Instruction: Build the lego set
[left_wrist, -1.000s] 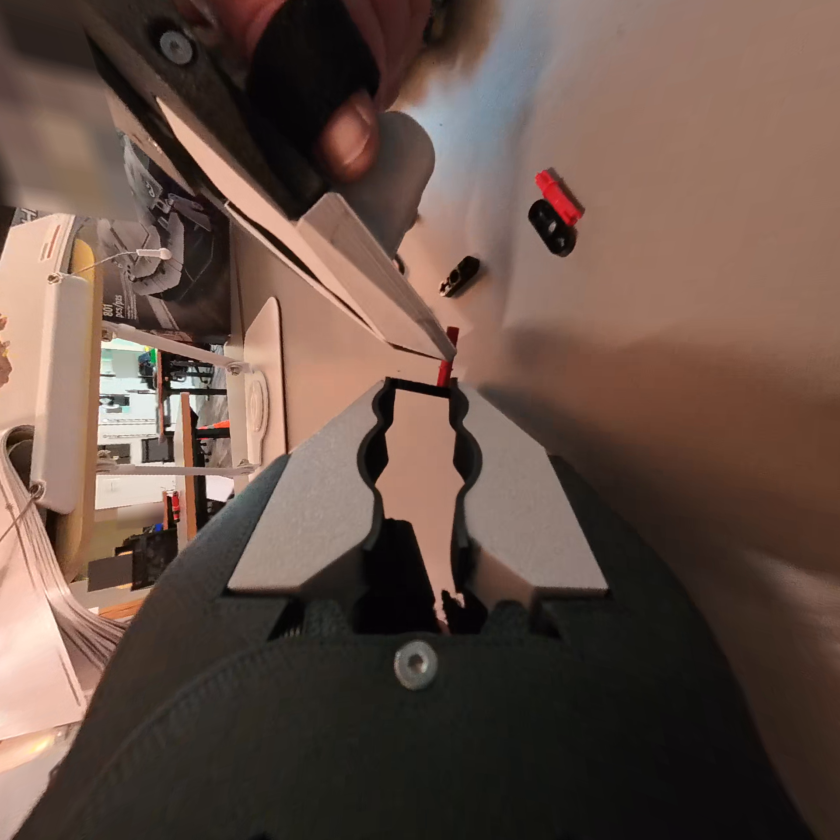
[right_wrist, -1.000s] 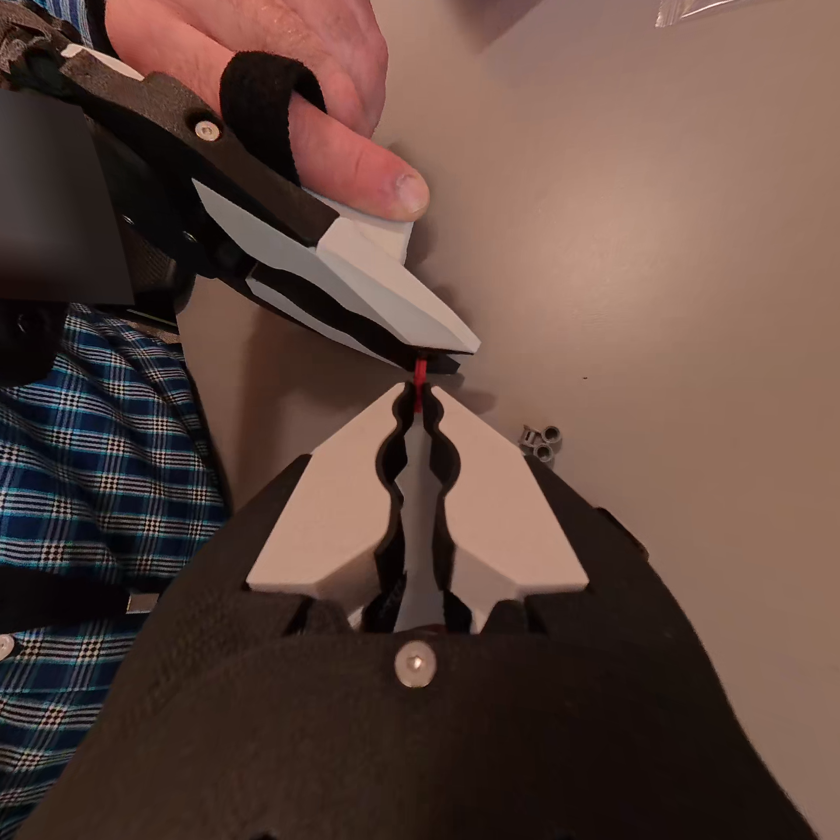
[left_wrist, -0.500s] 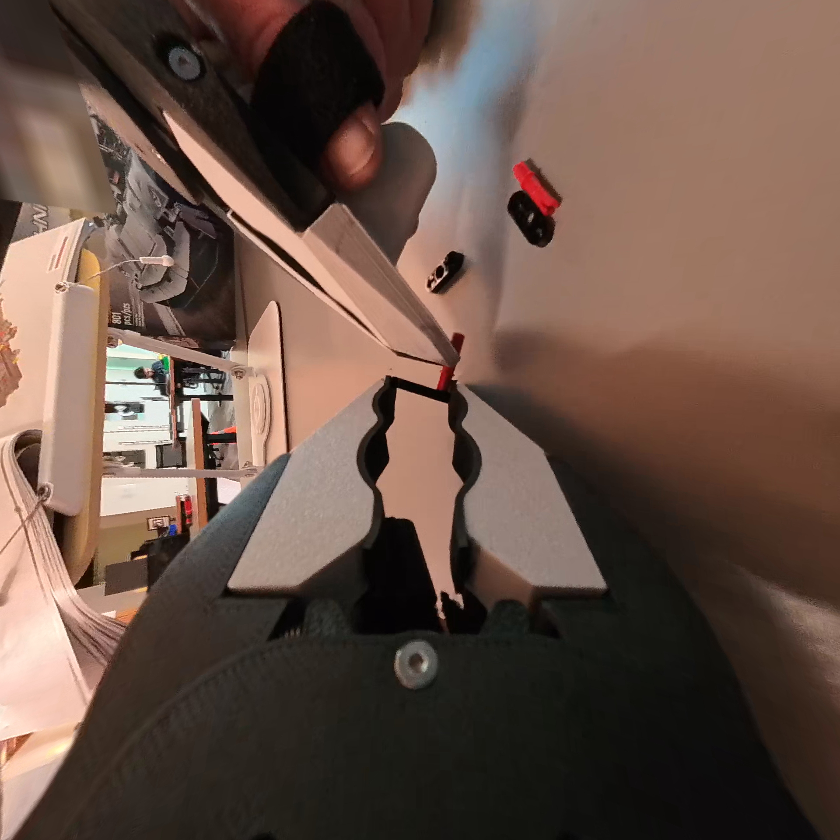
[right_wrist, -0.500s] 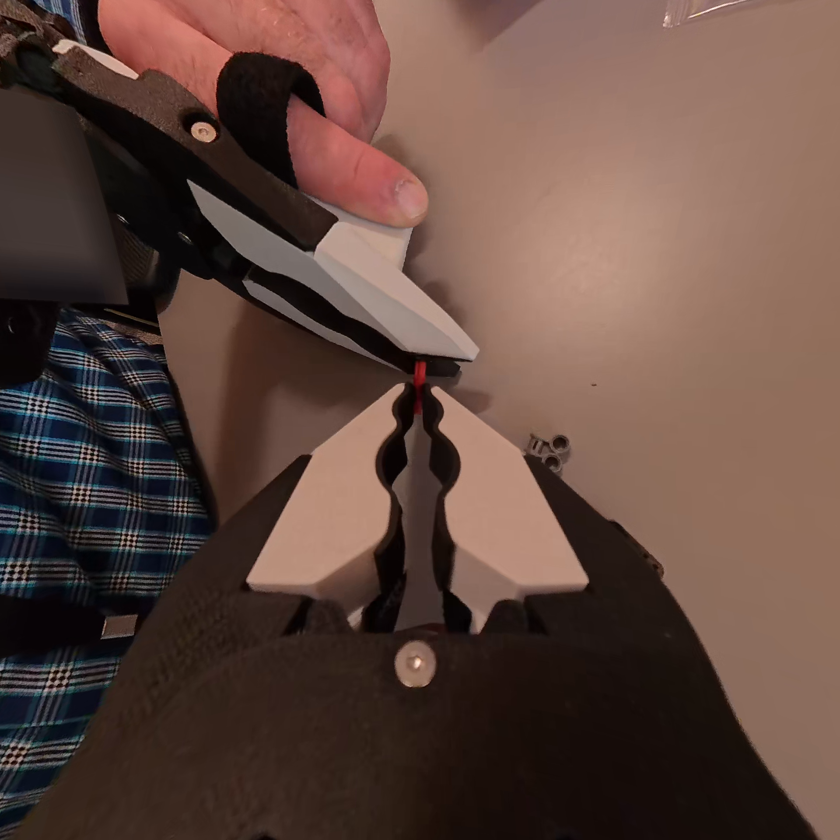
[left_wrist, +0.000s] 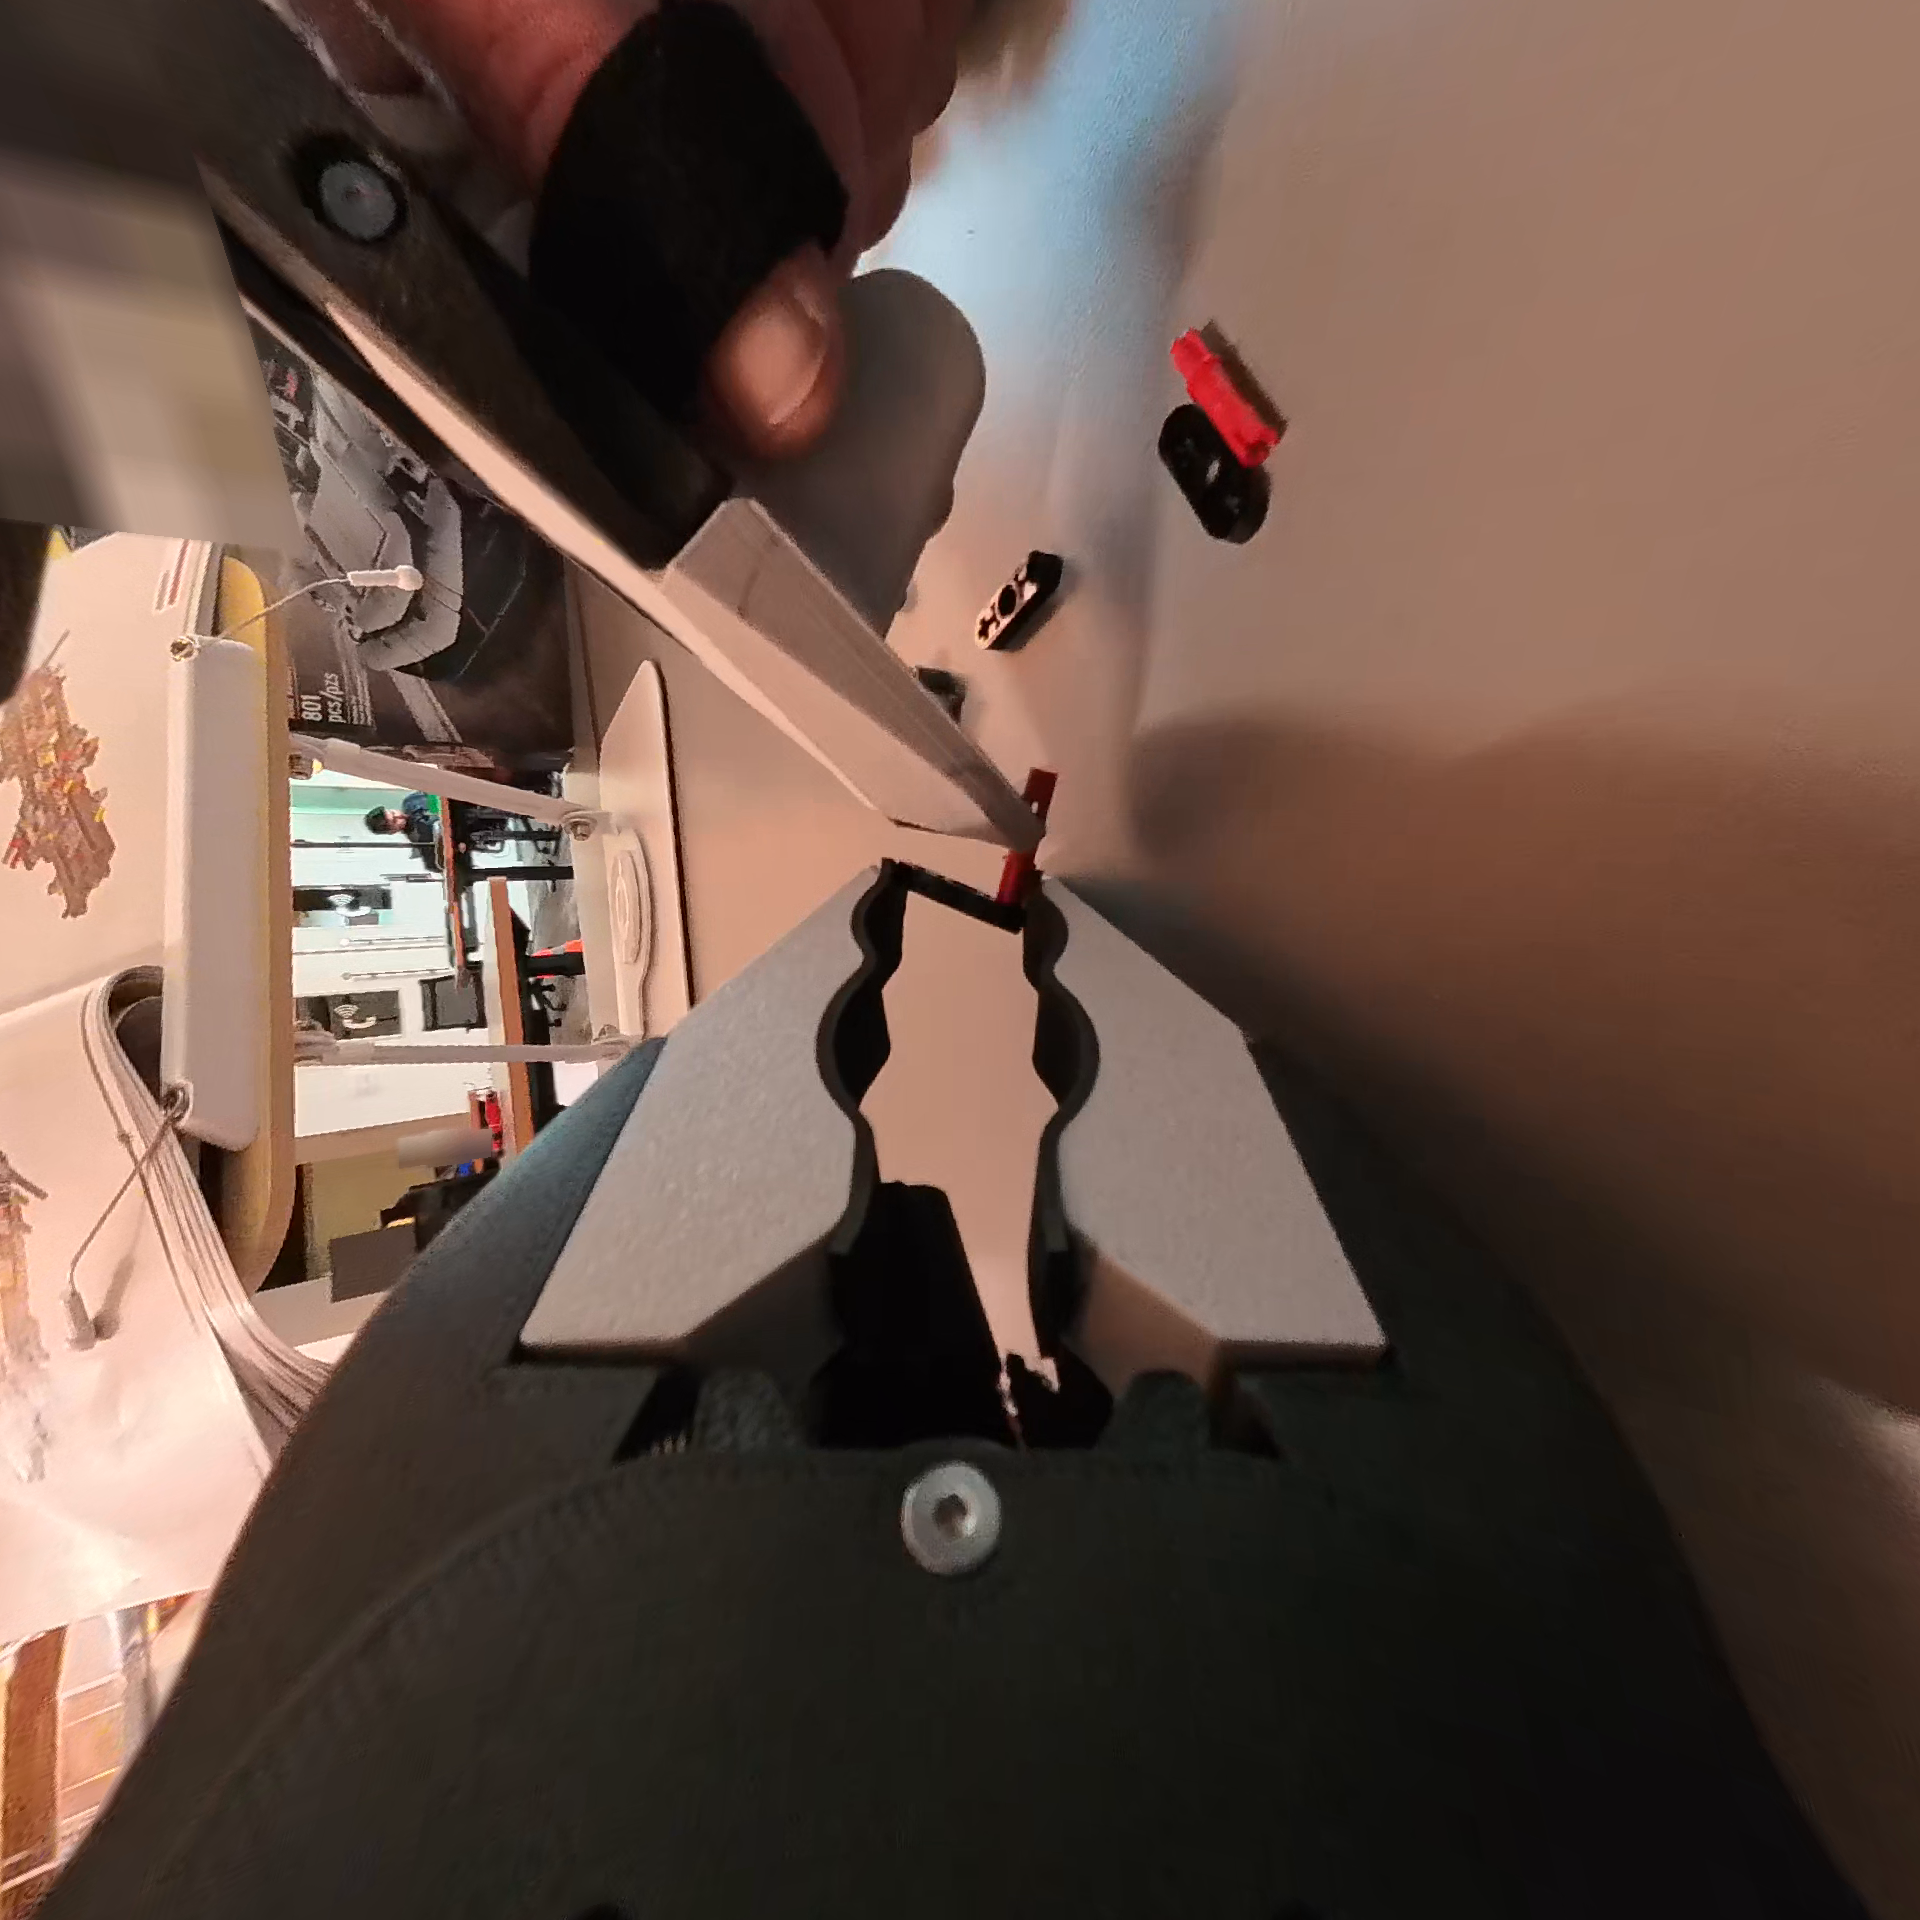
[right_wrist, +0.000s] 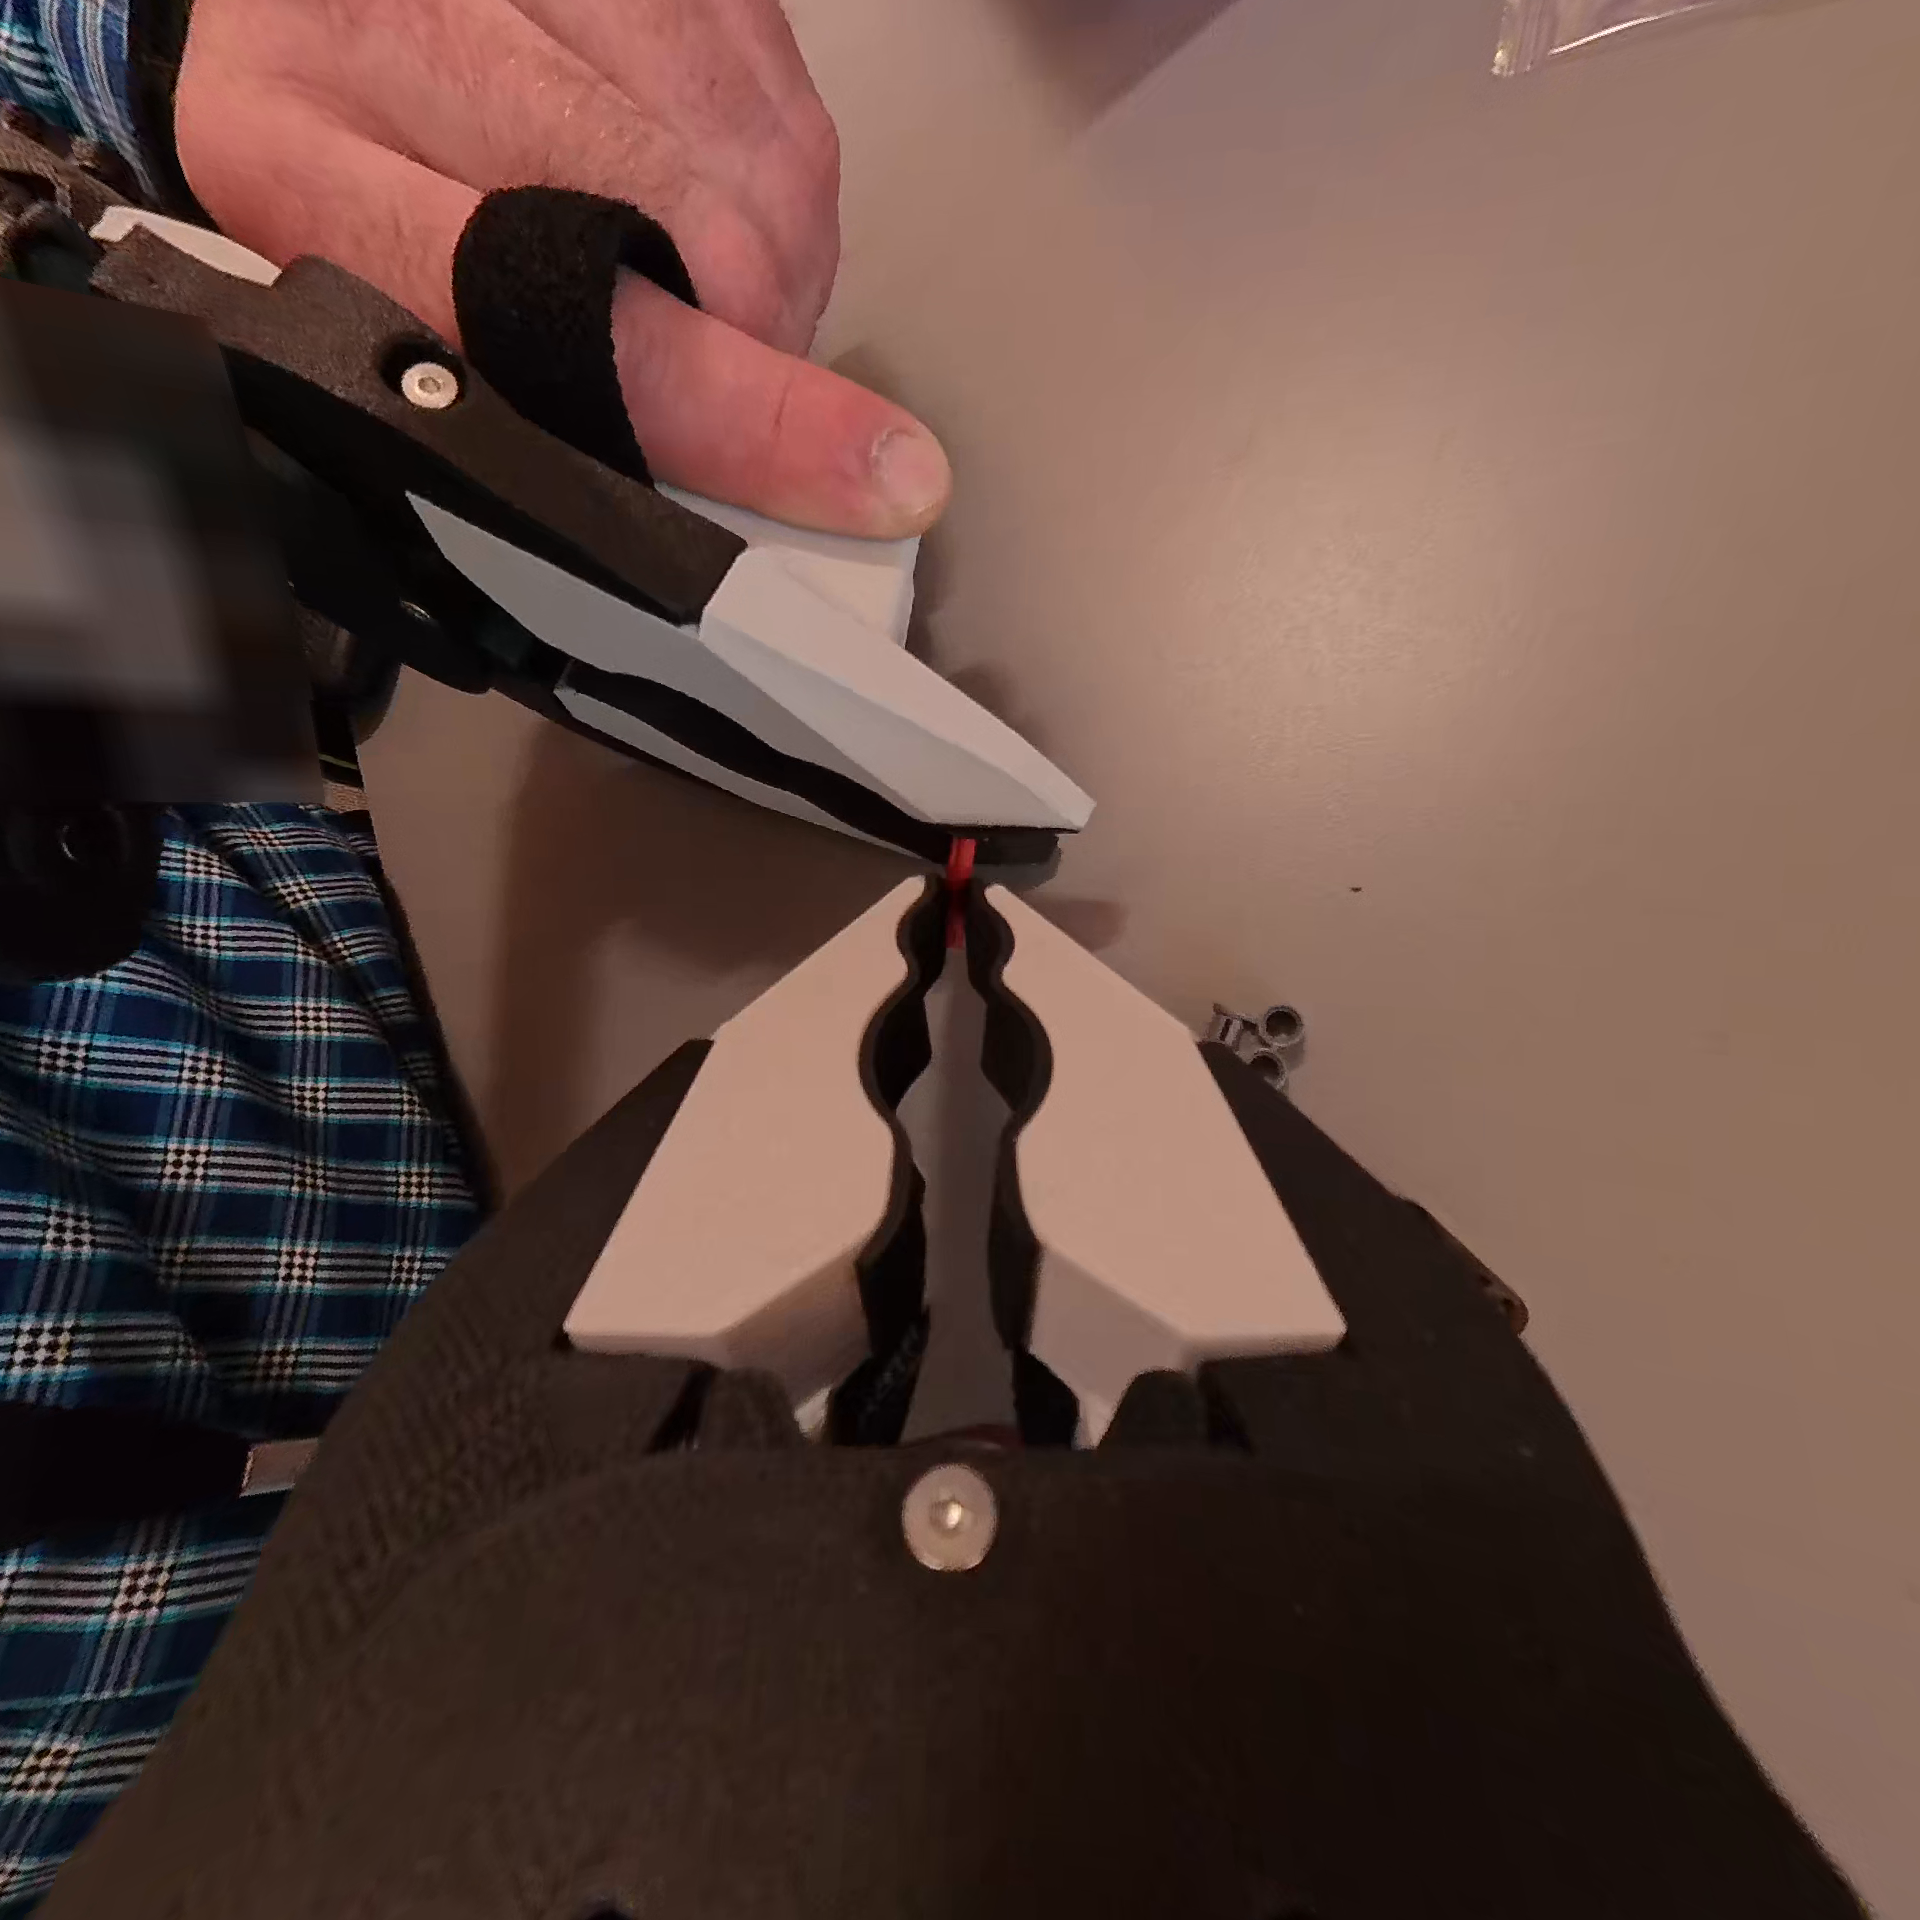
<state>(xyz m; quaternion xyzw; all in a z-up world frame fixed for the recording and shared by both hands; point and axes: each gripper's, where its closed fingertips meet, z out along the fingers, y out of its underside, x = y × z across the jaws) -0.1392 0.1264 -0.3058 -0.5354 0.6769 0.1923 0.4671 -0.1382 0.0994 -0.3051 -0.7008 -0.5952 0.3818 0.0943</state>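
In the left wrist view my left gripper (left_wrist: 961, 896) is shut on a thin black lego piece (left_wrist: 951, 896) that spans its fingertips, slightly tilted. A red pin (left_wrist: 1029, 831) stands at the piece's right end. My right gripper (left_wrist: 1018, 831) comes in from the upper left and pinches that pin. In the right wrist view my right gripper (right_wrist: 961, 899) is shut on the red pin (right_wrist: 961, 906), whose tip meets the black piece (right_wrist: 1003, 847) held in the left gripper (right_wrist: 1044, 831). Both grippers are above the beige table (right_wrist: 1455, 623).
Loose on the table are a black two-hole piece (left_wrist: 1018, 601), a black piece (left_wrist: 1216, 478) with a red piece (left_wrist: 1221, 395) on it, and grey connectors (right_wrist: 1262, 1039). The lego box (left_wrist: 395, 582) and a booklet (left_wrist: 62, 1143) are at the left. A plastic bag (right_wrist: 1621, 31) lies far off. The tips of both grippers are at nearly the same place.
The black piece has tilted a little between the left fingertips. Both grippers keep their grips and have drifted only slightly over the table.
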